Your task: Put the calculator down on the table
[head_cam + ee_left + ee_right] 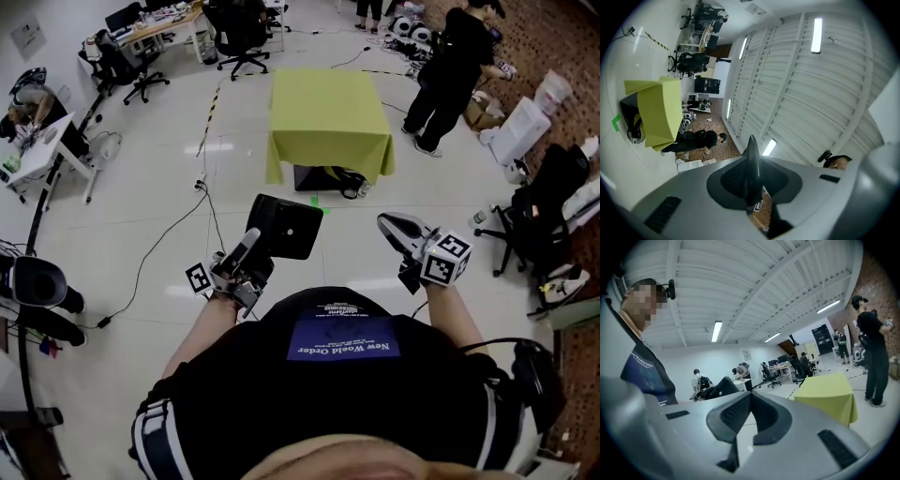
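The calculator, a flat black slab, is held up in the air by one corner in my left gripper, whose jaws are shut on it. In the left gripper view only its thin dark edge shows between the jaws. The table, draped in a yellow-green cloth, stands some way ahead on the pale floor, bare on top. It also shows in the left gripper view and the right gripper view. My right gripper is held out at the right, its jaws together with nothing between them.
A person in black stands just right of the table. Office chairs and desks are at the back, another desk at the left. Cables trail over the floor. A black chair stands at the right.
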Motion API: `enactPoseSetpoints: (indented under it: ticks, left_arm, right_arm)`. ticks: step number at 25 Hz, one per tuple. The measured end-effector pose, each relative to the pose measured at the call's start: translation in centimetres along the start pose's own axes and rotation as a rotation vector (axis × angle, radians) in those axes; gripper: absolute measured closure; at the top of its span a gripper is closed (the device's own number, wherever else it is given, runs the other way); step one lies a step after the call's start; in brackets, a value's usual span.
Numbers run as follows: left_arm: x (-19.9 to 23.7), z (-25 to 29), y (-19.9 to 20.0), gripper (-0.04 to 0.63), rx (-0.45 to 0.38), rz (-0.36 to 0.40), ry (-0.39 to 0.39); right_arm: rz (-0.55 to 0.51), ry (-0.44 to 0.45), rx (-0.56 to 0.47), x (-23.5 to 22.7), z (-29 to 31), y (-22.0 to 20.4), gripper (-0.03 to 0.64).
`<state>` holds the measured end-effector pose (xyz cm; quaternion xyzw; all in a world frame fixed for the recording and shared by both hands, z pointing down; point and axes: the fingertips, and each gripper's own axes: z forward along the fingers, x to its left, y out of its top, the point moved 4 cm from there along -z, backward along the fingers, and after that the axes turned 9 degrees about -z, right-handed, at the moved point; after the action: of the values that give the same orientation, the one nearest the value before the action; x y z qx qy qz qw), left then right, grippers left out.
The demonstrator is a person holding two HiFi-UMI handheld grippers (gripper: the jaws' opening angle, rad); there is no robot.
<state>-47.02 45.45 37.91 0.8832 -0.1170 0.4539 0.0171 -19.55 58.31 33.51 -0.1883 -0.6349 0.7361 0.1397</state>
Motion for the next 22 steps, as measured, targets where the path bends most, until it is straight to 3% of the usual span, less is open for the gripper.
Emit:
enactPoseSetpoints:
  ticks: [8,18,22]
  left_arm:
    - [3.1,2.0,2.7,0.517,-0.031,0.006,0.046]
    - [6.6,12.5,3.9,0.517,-0.149,0.157,0.049]
    - [9.5,17.0,3.9,0.517,-0.181,0.181,0.050]
  right_arm:
    - [0.028,0.035,-0.003,-5.5,3.3,-0.3,0.629]
    - [-0.047,0.195,-0.030,-20.1,4.6,3.6,0.629]
    - [-0.069,0.234,-0.029,-25.7,4.0,4.5,0.629]
